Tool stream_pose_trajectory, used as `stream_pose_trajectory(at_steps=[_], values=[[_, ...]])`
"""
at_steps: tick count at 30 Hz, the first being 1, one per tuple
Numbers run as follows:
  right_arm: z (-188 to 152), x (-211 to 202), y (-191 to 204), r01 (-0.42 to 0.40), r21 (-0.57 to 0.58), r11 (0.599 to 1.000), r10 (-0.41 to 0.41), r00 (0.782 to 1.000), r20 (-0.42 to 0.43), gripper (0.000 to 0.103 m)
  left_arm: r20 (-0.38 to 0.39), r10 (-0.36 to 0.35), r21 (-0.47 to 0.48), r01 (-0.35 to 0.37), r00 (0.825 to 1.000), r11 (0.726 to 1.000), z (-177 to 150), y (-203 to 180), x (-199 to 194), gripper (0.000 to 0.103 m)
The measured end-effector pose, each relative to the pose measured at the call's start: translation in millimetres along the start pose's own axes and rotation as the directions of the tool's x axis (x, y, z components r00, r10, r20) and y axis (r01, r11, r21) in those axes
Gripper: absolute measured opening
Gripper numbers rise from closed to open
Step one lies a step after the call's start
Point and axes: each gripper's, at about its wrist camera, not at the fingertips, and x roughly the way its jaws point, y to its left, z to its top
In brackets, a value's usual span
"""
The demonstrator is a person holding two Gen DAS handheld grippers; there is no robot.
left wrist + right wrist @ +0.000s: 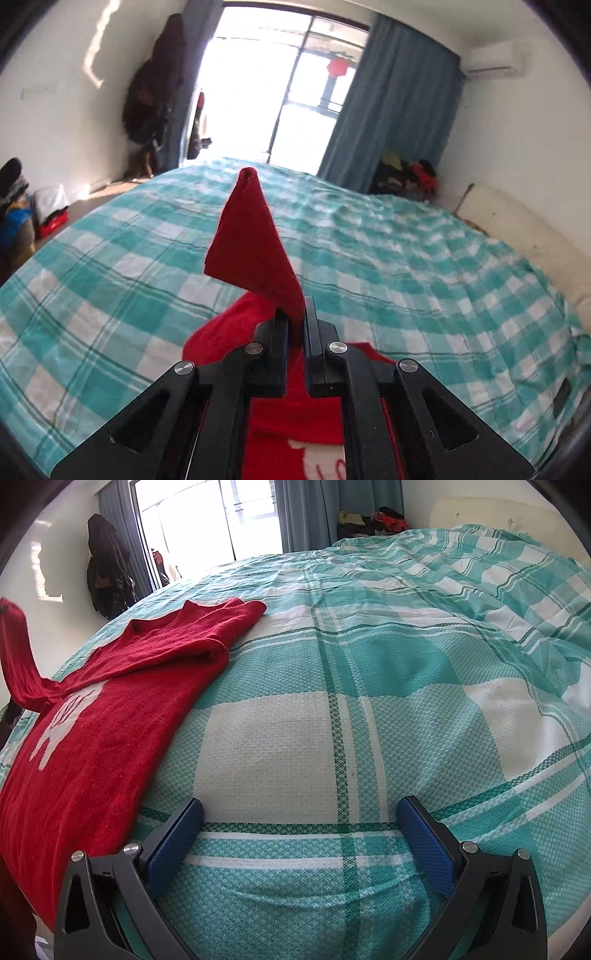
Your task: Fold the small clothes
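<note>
Sunlit window, blue curtains

A small red knit sweater with a white figure on its front lies spread flat on the teal-and-white checked bed, near its left edge in the right wrist view, neckline toward the window. One sleeve is folded across the upper chest, its cuff reaching past the collar. The other sleeve is lifted off the bed, standing up as a tapered red strip with its open cuff at the top, its lower end pinched in the left claw.
</note>
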Motion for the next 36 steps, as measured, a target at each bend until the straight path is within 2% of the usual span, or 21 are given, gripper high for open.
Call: stream_pose_trajectory(at_steps=[2, 3, 5, 7, 9, 11, 13, 16, 17, 19, 21, 24, 26, 27, 28, 29, 30, 31, 32, 34, 36], values=[[0.3, 0.1, -0.8, -0.003, 0.001, 1.0, 0.003, 1.0, -0.002, 0.103, -0.072, -0.06, 0.121, 0.068, 0.996, 0.99, -24.0, -62.4, 25.2, 0.012], [0.6, 0.1, -0.9, -0.005, 0.002, 1.0, 0.005, 1.0, -0.003, 0.103, -0.147, -0.083, 0.171, 0.108, 0.986, 0.979, -42.7, -87.2, 45.3, 0.031], [1.0, 0.7, -1.0, -0.006, 0.002, 1.0, 0.006, 1.0, -0.005, 0.103, -0.313, -0.068, 0.251, 0.151, 0.947, 0.956, -94.5, -124.6, 77.6, 0.067], [1.5, 1.0, -0.6, -0.006, 0.002, 1.0, 0.007, 1.0, -0.008, 0.103, -0.418, -0.013, 0.297, 0.151, 0.908, 0.943, -150.2, -137.8, 83.6, 0.059], [2.0, 1.4, -1.1, -0.012, 0.002, 1.0, 0.012, 1.0, -0.012, 0.103, -0.491, -0.047, 0.272, 0.204, 0.87, 0.941, -186.1, -128.9, 63.6, 0.055], [2.2, 0.9, -2.5, -0.022, 0.004, 1.0, 0.022, 1.0, -0.013, 0.103, -0.518, -0.033, 0.261, 0.195, 0.855, 0.945, -204.9, -104.3, 42.5, 0.055], [2.4, 1.0, -2.7, -0.027, 0.001, 1.0, 0.027, 0.999, -0.016, 0.103, -0.513, 0.011, 0.252, 0.138, 0.858, 0.958, -202.2, -66.5, 30.6, 0.055], [5.8, 1.5, -3.2, -0.034, -0.004, 0.999, 0.034, 0.999, -0.042, 0.103, -0.462, 0.123, 0.246, -0.006, 0.878, 0.969, -181.6, -3.8, 30.1, 0.055], [8.0, 0.9, -4.0, -0.041, -0.004, 0.999, 0.04, 0.998, -0.056, 0.103, -0.453, 0.155, 0.243, -0.046, 0.878, 0.969, -174.7, 15.5, 33.3, 0.055], [10.4, -0.1, -6.4, -0.057, 0.005, 0.998, 0.058, 0.996, -0.071, 0.103, -0.452, 0.18, 0.253, -0.068, 0.874, 0.965, -164.0, 46.0, 42.4, 0.055], [9.0, 0.0, -6.8, -0.059, 0.004, 0.998, 0.059, 0.996, -0.065, 0.103, -0.444, 0.208, 0.305, -0.072, 0.872, 0.95, -162.1, 58.2, 55.6, 0.055], [5.7, -0.4, -3.1, -0.036, 0.0, 0.999, 0.036, 0.998, -0.05, 0.103, -0.433, 0.228, 0.377, -0.055, 0.872, 0.924, -166.1, 56.1, 78.3, 0.056], [5.8, -0.3, -3.3, -0.033, 0.005, 0.999, 0.033, 0.998, -0.044, 0.103, -0.404, 0.288, 0.45, -0.086, 0.868, 0.889, -170.1, 48.3, 96.1, 0.057], [5.9, -0.6, -3.1, -0.033, 0.005, 0.999, 0.033, 0.998, -0.045, 0.103, -0.374, 0.326, 0.485, -0.117, 0.868, 0.867, -170.8, 44.8, 103.4, 0.062], [6.4, -1.0, -2.9, -0.032, 0.005, 0.999, 0.032, 0.998, -0.048, 0.103, -0.337, 0.361, 0.509, -0.154, 0.87, 0.847, -170.5, 43.0, 109.0, 0.062], [7.7, -1.7, -2.6, -0.032, 0.004, 0.999, 0.033, 0.998, -0.056, 0.103, -0.31, 0.383, 0.513, -0.186, 0.87, 0.838, -168.6, 44.0, 113.0, 0.051], [11.5, -2.4, -3.5, -0.035, 0.001, 0.999, 0.035, 0.997, -0.071, 0.103, -0.312, 0.384, 0.482, -0.203, 0.869, 0.852, -164.8, 49.9, 115.4, 0.009], [15.5, -5.1, -3.7, -0.037, 0.0, 0.999, 0.037, 0.995, -0.091, 0.102, -0.344, 0.348, 0.408, -0.196, 0.872, 0.892, -159.9, 59.2, 115.7, 0.007], [21.1, -9.7, -5.0, -0.039, 0.01, 0.999, 0.04, 0.993, -0.107, 0.098, -0.34, 0.332, 0.333, -0.218, 0.88, 0.918, -155.2, 70.1, 111.5, 0.006], [36.1, -26.8, -9.6, -0.068, 0.073, 0.995, 0.074, 0.994, -0.081, 0.096, -0.337, 0.305, 0.263, -0.222, 0.891, 0.939, -153.6, 83.8, 104.3, 0.006], [60.2, -40.2, -11.7, -0.182, 0.152, 0.971, 0.187, 0.982, -0.018, 0.096, -0.359, 0.289, 0.255, -0.204, 0.887, 0.945, -159.4, 88.1, 104.9, 0.006]])
